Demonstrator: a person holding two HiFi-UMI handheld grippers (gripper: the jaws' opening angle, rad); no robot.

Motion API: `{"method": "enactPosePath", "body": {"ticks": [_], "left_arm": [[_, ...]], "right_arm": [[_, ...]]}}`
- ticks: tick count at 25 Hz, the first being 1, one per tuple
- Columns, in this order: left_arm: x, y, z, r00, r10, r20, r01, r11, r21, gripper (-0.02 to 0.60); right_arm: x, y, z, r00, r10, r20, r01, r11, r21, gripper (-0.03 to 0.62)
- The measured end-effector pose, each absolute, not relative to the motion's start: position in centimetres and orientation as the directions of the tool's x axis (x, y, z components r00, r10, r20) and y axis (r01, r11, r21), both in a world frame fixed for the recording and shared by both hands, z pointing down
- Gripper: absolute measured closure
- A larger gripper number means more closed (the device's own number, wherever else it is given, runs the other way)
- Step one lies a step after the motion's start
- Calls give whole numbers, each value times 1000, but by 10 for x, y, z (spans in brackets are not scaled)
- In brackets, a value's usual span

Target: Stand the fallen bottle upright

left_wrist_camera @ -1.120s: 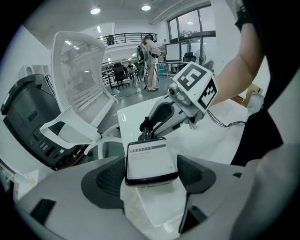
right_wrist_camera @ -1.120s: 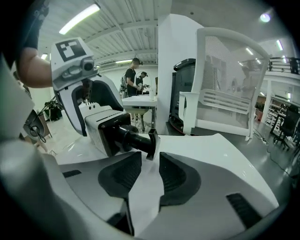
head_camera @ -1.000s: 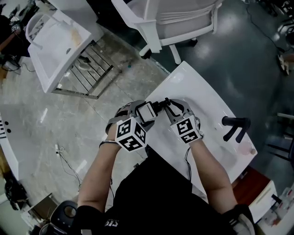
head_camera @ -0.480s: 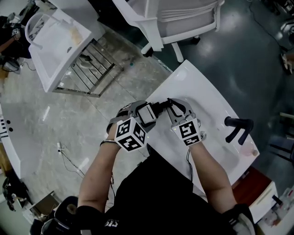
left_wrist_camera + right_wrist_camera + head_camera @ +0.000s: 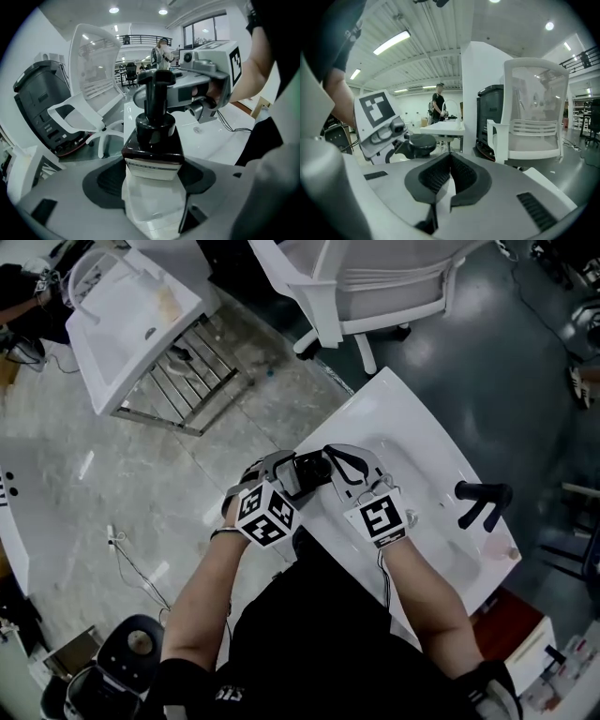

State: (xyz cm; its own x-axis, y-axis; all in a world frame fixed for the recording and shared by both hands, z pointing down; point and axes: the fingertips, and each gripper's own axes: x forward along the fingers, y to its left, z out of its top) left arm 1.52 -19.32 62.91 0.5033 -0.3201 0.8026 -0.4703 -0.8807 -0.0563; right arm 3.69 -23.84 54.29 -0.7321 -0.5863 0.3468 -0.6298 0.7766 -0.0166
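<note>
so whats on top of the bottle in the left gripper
A black pump head on a round black collar tops the bottle. The bottle's base cannot be seen: the left gripper, shut on it, covers it.

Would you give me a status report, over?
Left hand-held gripper shut on pump bottle. Right hand-held gripper shut, empty. Black fixture on table stands apart.

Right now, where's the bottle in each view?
Head view: bottle, dead centre.
Left gripper view: lower centre, pump top up.
Right gripper view: only its dark top, left of centre.
Shared landmark: white chair, top of head view, left in left gripper view, right in right gripper view.
</note>
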Motion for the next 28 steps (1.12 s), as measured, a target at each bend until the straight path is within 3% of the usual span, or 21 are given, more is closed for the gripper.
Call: {"method": "enactPosePath", "body": {"ticks": [4,15,28], "left_arm": [[14,-193,636,525,-360,771,-541,-841,-24,230],[40,-230,635,525,-467,711,-658,-753,-8,230],[36,-213,623,524,-530,667,-682,-730,-45,227]], "right_arm": [[35,-233,544,-722,-587,367,-641,767,-32,579],[107,-202,554,-586,-681,440,-766,642,-26,579],[127,-133,516,-521,-726,450,-822,568,-35,579]]}}
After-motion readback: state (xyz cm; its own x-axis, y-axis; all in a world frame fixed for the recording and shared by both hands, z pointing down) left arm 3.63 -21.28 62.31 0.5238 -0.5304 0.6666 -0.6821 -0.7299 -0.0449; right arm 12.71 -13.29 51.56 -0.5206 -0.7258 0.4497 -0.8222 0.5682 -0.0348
